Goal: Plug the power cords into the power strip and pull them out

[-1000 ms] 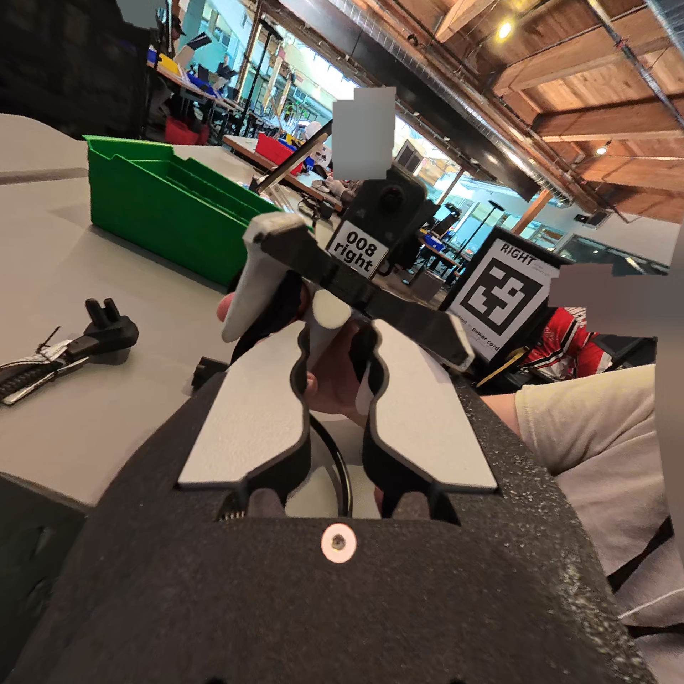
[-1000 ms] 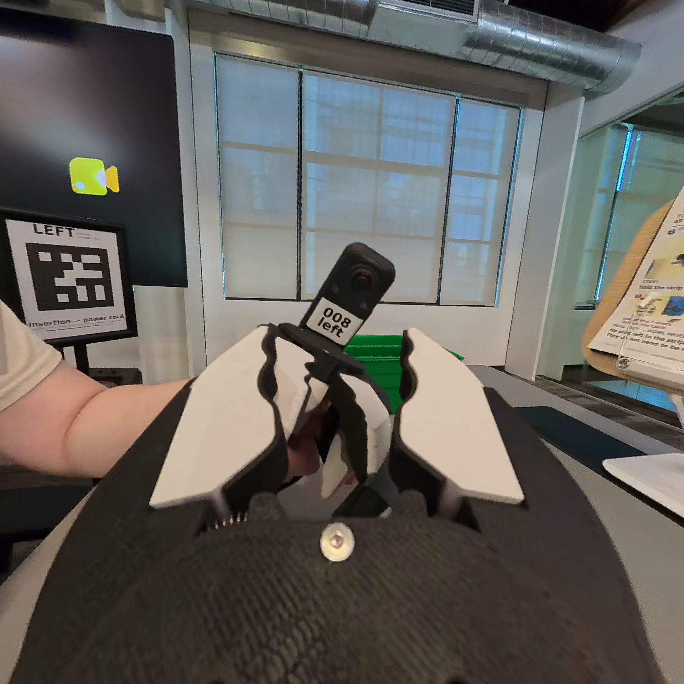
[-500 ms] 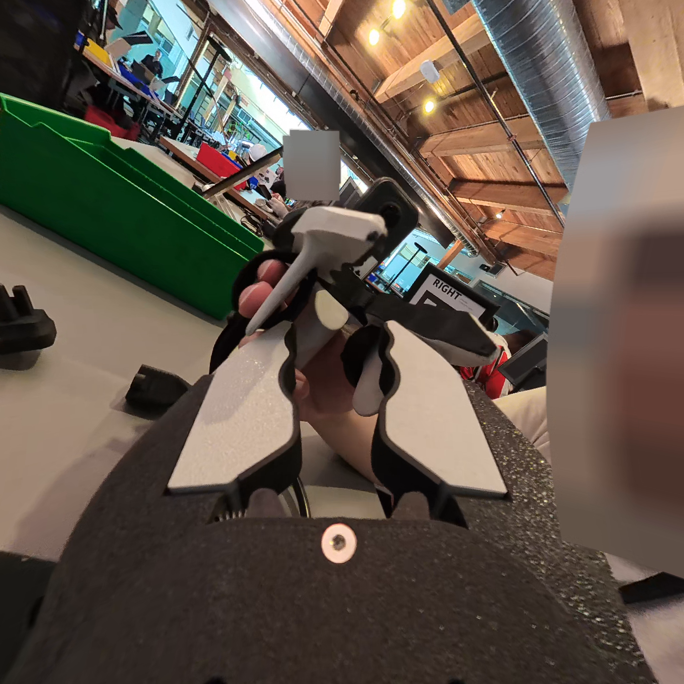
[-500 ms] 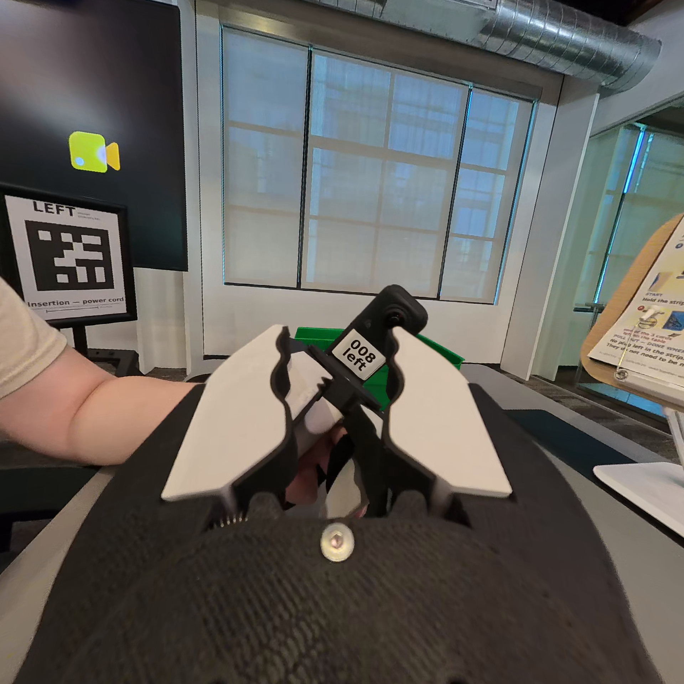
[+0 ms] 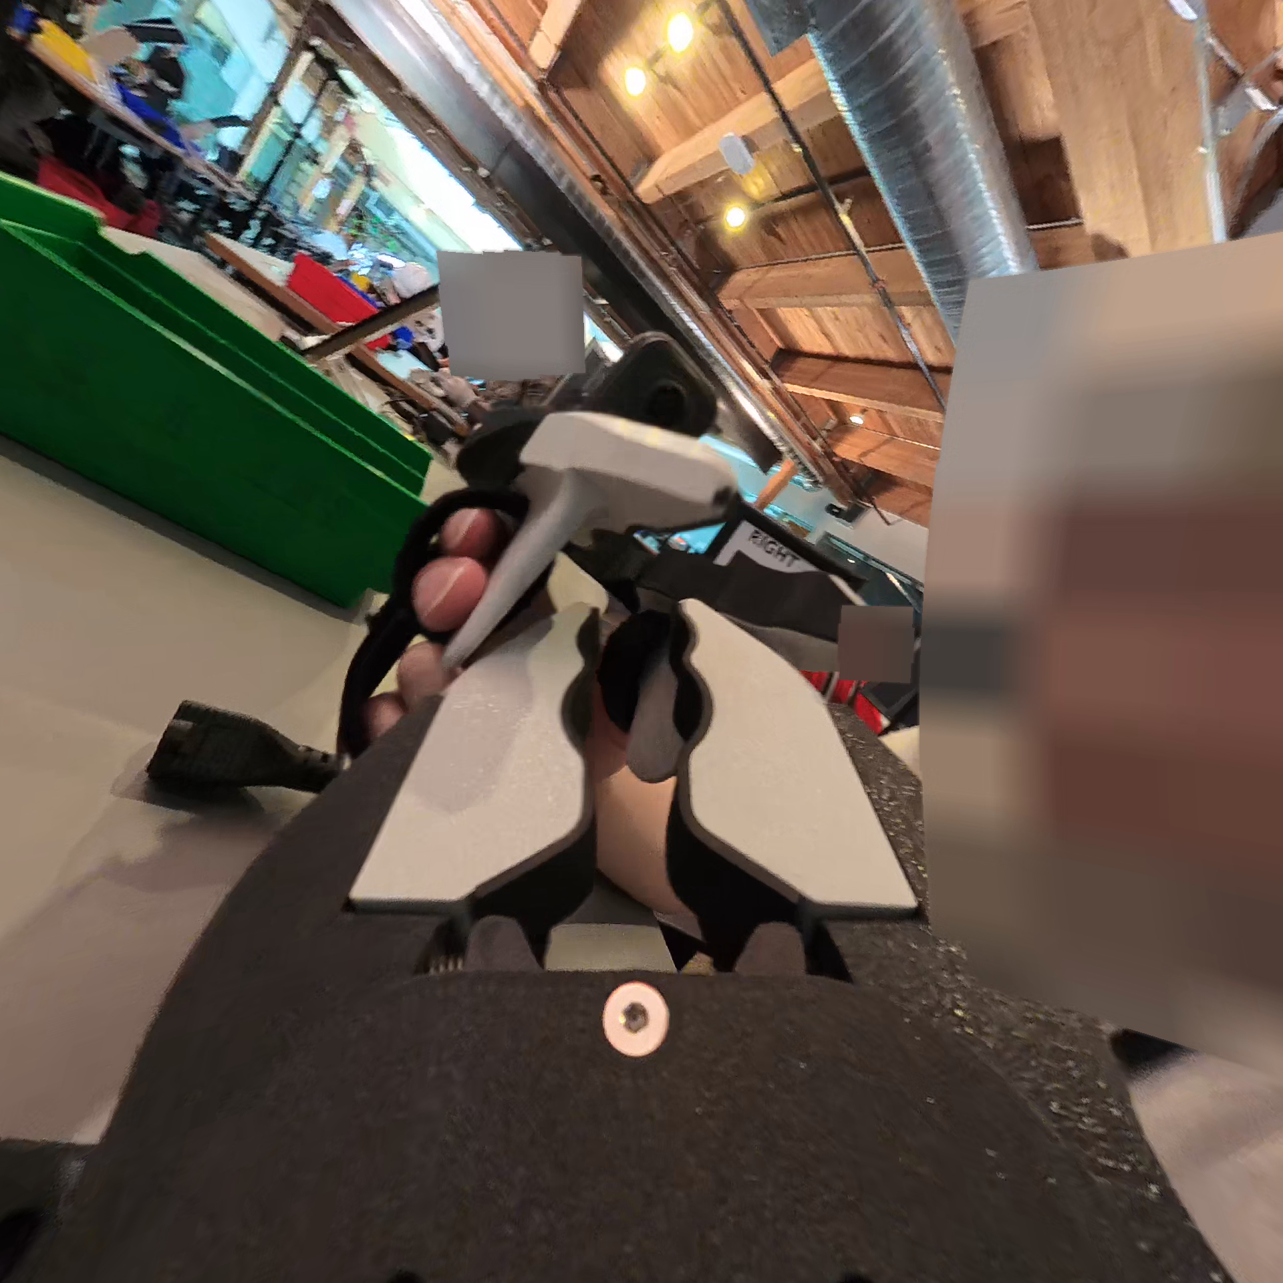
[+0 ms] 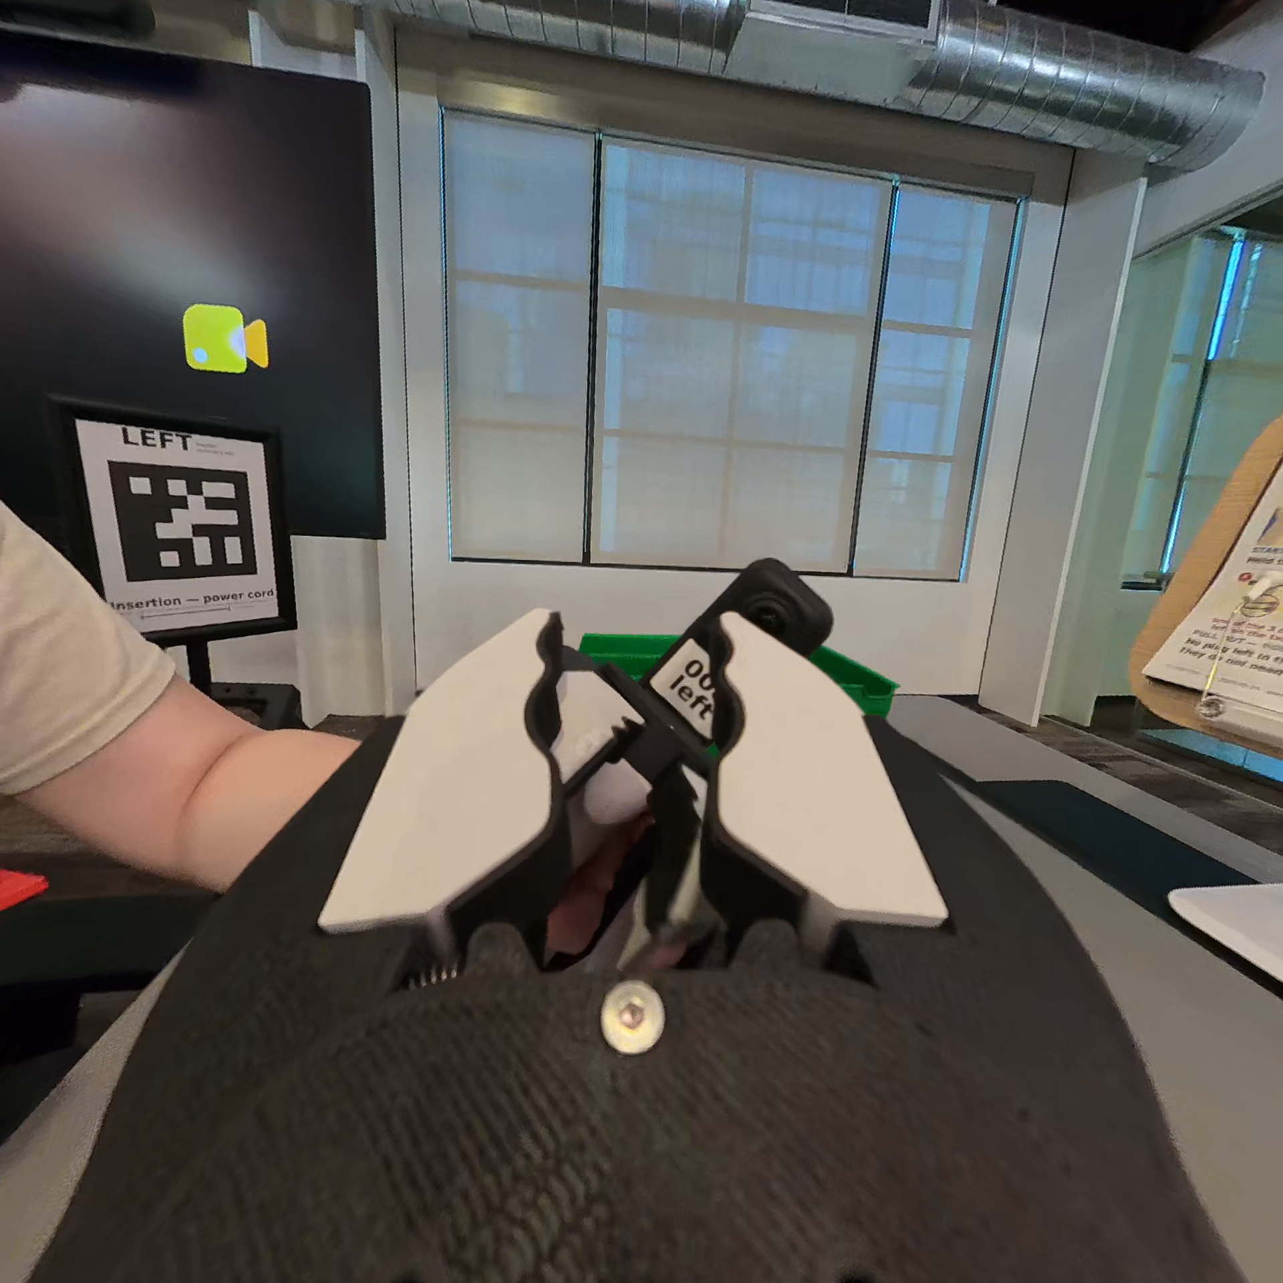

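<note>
At the left edge of the left wrist view we see a black cord plug (image 5: 229,757) flat on the counter (image 5: 125,625), long axis across the frame. Our left hand-held gripper (image 5: 635,694) is nearer; it and the right hand-held gripper (image 6: 635,722) stand open, empty, facing each other.

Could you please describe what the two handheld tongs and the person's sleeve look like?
Both the left tongs and right tongs have pale grey flat fingers with wavy black inner edges, on a textured black body with a silver screw. The sleeve is short and beige.

workshop-lab | timber ceiling (image 5: 868,291), steel duct (image 6: 1083,90), marker sign (image 6: 184,521), green bin (image 5: 173,416)
</note>
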